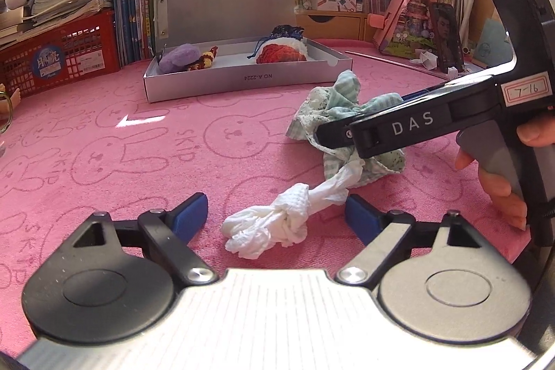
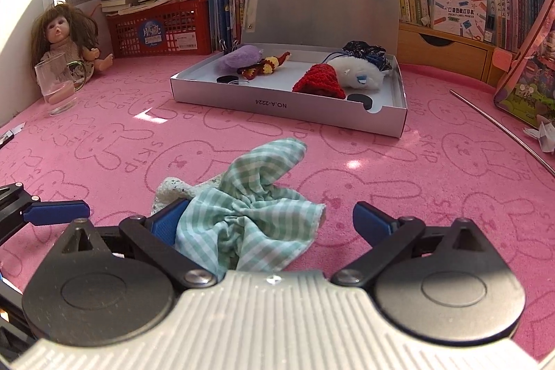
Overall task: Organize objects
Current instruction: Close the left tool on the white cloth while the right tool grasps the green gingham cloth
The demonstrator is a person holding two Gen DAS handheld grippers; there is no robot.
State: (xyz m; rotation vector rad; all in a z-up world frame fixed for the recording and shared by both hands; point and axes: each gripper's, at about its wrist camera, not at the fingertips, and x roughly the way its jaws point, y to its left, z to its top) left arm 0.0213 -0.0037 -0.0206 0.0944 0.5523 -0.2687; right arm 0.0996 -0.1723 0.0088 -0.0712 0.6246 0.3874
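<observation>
At upper centre, the open silver cardboard box (image 2: 291,108) holds fuzzy purple, red crocheted and white plush pouches, while both grippers' jaws gape around crumpled green checked cloth (image 2: 256,214) and twisted white tissue (image 1: 277,224).

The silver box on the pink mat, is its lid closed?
No, the silver box has its lid standing upright behind the open tray.
</observation>
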